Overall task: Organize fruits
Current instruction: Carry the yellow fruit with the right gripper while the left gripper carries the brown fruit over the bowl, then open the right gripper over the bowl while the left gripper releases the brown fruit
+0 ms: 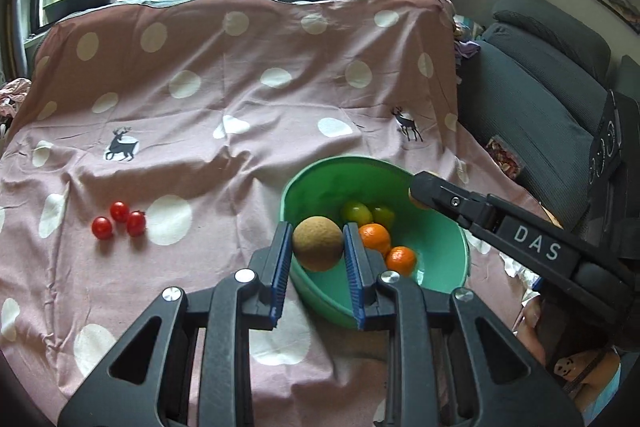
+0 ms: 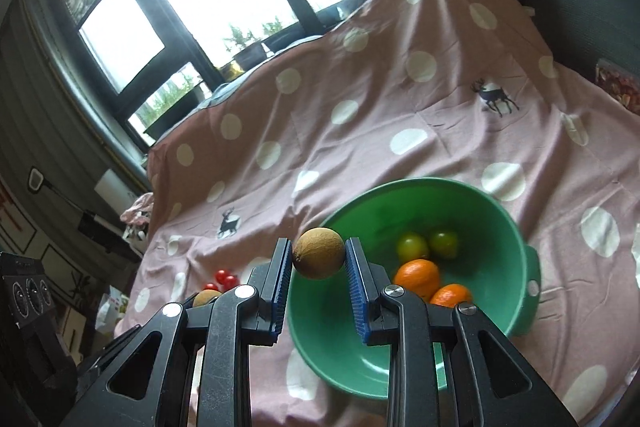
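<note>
My left gripper [image 1: 318, 245] is clamped on a brown round fruit [image 1: 318, 243], held over the near rim of the green bowl [image 1: 372, 167]. My right gripper [image 2: 318, 255] pinches a second brown fruit [image 2: 319, 253] above the bowl's left edge. Bowl holds two oranges [image 1: 375, 237] and two green fruits [image 1: 356, 211]. Three cherry tomatoes [image 1: 119, 220] sit on the pink spotted cloth [image 1: 240, 99], well left of the bowl
</note>
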Available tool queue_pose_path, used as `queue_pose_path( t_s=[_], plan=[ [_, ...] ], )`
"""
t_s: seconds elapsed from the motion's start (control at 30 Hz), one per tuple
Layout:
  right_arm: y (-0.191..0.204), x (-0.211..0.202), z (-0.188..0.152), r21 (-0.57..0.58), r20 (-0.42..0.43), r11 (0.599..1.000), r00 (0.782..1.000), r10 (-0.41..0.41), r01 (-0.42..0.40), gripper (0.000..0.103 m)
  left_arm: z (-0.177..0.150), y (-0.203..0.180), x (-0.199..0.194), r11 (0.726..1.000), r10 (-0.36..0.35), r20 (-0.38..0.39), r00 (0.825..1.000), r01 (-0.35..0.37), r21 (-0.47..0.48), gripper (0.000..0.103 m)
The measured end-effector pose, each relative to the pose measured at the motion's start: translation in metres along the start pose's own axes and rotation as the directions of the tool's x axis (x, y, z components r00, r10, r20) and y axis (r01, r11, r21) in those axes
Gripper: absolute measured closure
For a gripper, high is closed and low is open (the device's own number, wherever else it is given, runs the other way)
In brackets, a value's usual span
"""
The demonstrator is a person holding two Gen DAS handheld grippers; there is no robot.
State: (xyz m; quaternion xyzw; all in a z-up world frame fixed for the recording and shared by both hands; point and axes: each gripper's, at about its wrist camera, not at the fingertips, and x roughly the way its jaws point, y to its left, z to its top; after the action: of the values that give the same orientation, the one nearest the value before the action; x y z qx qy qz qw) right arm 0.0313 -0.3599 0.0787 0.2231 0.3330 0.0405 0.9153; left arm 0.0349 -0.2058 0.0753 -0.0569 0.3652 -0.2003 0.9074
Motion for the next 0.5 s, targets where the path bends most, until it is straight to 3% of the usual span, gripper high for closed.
queue_pose_path(
  t_s=[0.2,0.5],
  plan=[
    [-0.036,0.003,0.002,0.069,-0.033,0.994,0.996,-0.079,0.081,0.074,-0.002,-0.022,0.035,0.997,-0.073,-0.084,0.994,0.075,0.020,0.077],
    [-0.047,0.020,-0.003,0.046,-0.102,0.975,0.972,-0.212,0.217,0.074,-0.008,-0.036,0.072,0.987,-0.153,-0.201,0.968,0.158,0.011,0.077]
  ],
)
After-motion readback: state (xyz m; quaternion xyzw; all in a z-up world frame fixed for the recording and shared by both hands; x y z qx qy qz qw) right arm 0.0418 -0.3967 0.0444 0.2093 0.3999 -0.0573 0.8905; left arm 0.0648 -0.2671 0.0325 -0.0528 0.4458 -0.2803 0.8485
